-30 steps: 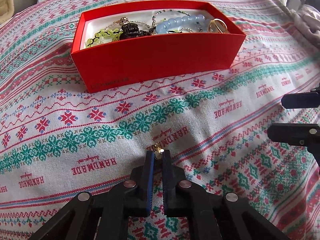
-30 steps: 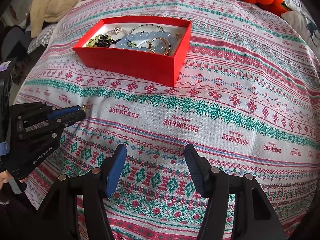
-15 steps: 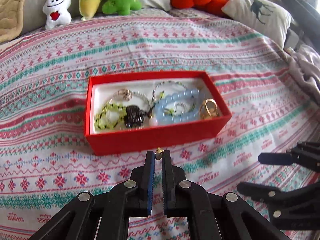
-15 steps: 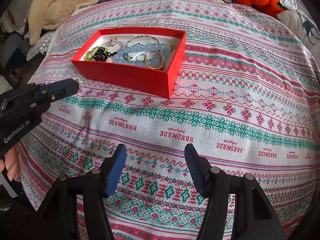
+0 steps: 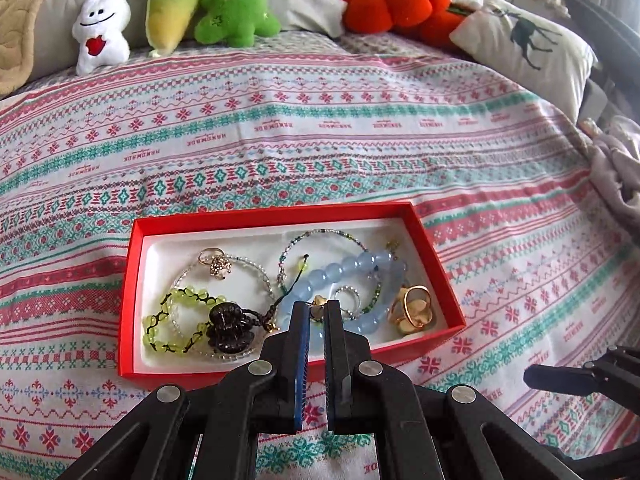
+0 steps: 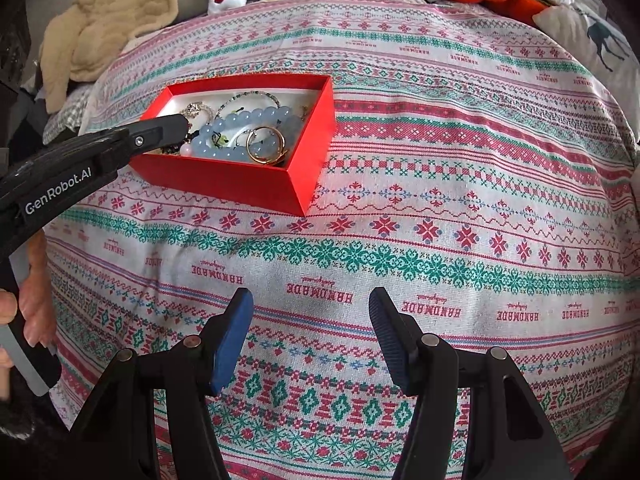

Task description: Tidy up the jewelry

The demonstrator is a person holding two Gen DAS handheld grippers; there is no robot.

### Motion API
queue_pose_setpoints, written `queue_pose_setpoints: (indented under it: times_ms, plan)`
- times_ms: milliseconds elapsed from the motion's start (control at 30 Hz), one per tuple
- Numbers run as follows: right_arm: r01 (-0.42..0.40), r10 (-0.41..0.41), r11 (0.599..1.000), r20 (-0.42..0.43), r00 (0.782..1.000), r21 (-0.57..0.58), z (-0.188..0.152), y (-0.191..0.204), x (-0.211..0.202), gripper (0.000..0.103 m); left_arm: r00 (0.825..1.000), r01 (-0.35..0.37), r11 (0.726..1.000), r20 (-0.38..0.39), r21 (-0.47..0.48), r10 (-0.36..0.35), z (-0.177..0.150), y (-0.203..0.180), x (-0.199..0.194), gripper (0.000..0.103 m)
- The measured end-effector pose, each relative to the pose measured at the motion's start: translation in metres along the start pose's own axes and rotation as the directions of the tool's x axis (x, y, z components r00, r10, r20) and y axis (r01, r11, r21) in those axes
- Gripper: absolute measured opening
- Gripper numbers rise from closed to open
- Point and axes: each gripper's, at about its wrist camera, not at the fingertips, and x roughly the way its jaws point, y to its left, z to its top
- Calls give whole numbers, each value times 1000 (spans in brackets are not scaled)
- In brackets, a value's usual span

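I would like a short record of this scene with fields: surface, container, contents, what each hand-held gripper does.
surface: patterned bedspread
container: open red box, no lid on it
contents: blue bead bracelet, green bead bracelet, gold ring, black hair clip, thin bead bracelets
left hand-held gripper: shut on a small gold piece, above the box
right hand-held gripper: open, holds nothing, over the bedspread

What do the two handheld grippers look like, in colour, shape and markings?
Both are black plastic scissor-like linkages with silver round rivets and blue ribbed pads on the fingers. The left gripper carries white "GenRobot.AI" lettering on its side, seen from the right wrist. The right gripper looks the same.
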Motion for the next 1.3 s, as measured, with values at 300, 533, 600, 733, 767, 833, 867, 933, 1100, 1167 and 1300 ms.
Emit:
queue_pose_setpoints:
  times_ms: [300, 533, 600, 733, 767, 833, 867, 933, 1100, 1167, 1300]
  plan:
    - [-7, 6, 999, 17, 1000, 38, 7, -9, -4, 63, 999, -49, 998, -24, -29, 48, -12, 1, -21, 48]
    - [17, -18, 1000, 34, 999, 21, 6, 1, -9, 63, 994, -100, 993, -61, -69, 95, -29, 9, -40, 78]
    - [19, -20, 1000, 39, 999, 18, 5, 3, -11, 63, 991, -111, 991, -77, -68, 106, -33, 9, -43, 85]
    - [37, -38, 999, 45, 998, 13, 2, 10, -14, 72, 981, -168, 983, -105, -73, 160, -41, 11, -49, 95]
    - [45, -46, 999, 49, 998, 15, 1, 11, -15, 73, 978, -185, 980, -112, -77, 176, -44, 12, -50, 97]
    - [53, -55, 998, 57, 997, 26, 0, 12, -17, 76, 966, -229, 970, -140, -76, 217, -50, 14, -50, 103]
    - [58, -60, 998, 59, 996, 32, -1, 12, -18, 77, 957, -255, 965, -158, -68, 242, -53, 15, -49, 103]
    - [66, -69, 997, 60, 996, 38, -1, 13, -20, 82, 945, -293, 954, -173, -64, 278, -58, 17, -48, 103]
    - [104, -105, 994, 62, 993, 19, -1, 18, -18, 92, 930, -327, 942, -206, -81, 305, -70, 23, -47, 103]
    - [105, -105, 994, 61, 993, 11, -1, 21, -16, 92, 928, -330, 939, -216, -96, 304, -72, 26, -46, 103]
    - [103, -103, 995, 59, 993, 3, 0, 25, -14, 92, 923, -339, 935, -228, -107, 309, -74, 29, -43, 103]
